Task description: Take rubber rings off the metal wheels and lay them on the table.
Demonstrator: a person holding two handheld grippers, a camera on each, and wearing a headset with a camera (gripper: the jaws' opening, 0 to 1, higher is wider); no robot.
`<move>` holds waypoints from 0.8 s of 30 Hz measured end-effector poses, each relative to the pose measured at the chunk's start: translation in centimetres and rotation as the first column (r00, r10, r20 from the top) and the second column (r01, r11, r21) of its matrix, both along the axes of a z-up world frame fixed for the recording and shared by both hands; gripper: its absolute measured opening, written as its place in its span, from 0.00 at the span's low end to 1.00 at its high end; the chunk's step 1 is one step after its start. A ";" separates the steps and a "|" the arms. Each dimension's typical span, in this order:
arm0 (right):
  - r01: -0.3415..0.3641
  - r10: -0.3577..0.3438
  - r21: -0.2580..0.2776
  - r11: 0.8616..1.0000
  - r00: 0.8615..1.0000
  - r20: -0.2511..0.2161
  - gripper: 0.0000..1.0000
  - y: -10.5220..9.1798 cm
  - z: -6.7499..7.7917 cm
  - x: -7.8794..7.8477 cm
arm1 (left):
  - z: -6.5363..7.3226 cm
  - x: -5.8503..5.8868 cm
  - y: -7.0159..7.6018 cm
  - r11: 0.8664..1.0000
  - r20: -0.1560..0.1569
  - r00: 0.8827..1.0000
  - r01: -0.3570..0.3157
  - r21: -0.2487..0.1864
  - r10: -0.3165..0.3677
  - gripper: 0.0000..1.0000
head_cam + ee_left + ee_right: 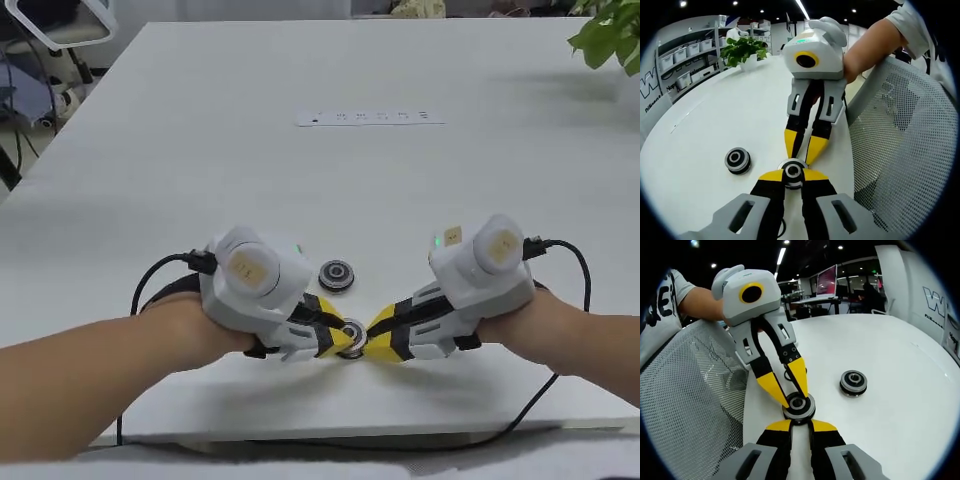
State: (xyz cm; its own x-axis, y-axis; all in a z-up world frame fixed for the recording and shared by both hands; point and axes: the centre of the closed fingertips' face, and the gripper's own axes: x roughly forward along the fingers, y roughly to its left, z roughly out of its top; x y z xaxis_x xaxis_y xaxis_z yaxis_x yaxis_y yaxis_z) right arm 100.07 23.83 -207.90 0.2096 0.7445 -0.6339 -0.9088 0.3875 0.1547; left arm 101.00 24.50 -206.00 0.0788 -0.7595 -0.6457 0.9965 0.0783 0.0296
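Right at the front edge of the broad white table (180,150), two grey-and-white handheld grippers with yellow-tipped black jaws meet nose to nose. Between them is a small round metal wheel (352,335) wearing a black rubber ring. The left gripper (338,342) has its jaws drawn narrow and closed on one side of the wheel. The right gripper (377,333) looks pinched just as narrow on the opposite rim, though I cannot tell whether it has the ring itself or only the metal.

That is the worry: if the tips bite metal, a pull peels nothing and the two grippers just tug against each other. If the ring lets go suddenly, I'd expect the wheel to jump. This close to the edge, it could drop off toward the grey mesh chair back (900,140).

Just beyond, apart from both grippers, a second black-ringed metal wheel (337,275) lies flat with its ring on. Farther off lies a long white strip (370,117), and a green leafy plant (608,35) sits at the far corner.
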 end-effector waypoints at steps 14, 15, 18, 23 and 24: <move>-0.016 0.016 0.002 1.000 1.000 0.011 0.10 0.1 0.0 0.0 | 0.0 0.0 0.0 1.000 0.003 1.000 0.002 -0.007 -0.002 0.06; -0.013 0.013 0.005 1.000 1.000 0.007 0.10 0.1 0.0 0.0 | 0.0 0.0 0.0 1.000 0.003 1.000 0.003 -0.007 -0.003 0.06; -0.010 0.011 0.011 1.000 1.000 -0.008 0.10 0.0 0.0 0.1 | 0.0 0.0 0.0 1.000 0.006 1.000 0.003 -0.006 -0.003 0.06; 0.001 -0.001 0.011 1.000 1.000 -0.017 0.09 0.1 -0.1 0.1 | 0.0 0.0 0.0 1.000 0.010 1.000 -0.001 -0.006 0.001 0.06; 0.001 -0.001 0.009 1.000 1.000 -0.019 0.07 0.0 -0.1 0.1 | 0.0 0.0 0.0 1.000 0.011 1.000 -0.001 -0.006 0.001 0.06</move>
State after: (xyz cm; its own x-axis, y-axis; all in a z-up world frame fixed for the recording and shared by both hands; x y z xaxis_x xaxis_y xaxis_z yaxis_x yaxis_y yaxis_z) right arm 100.17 23.87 -207.97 0.1987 0.7502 -0.6306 -0.9053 0.3870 0.1752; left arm 101.04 24.49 -206.00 0.0871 -0.7631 -0.6403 0.9960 0.0798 0.0403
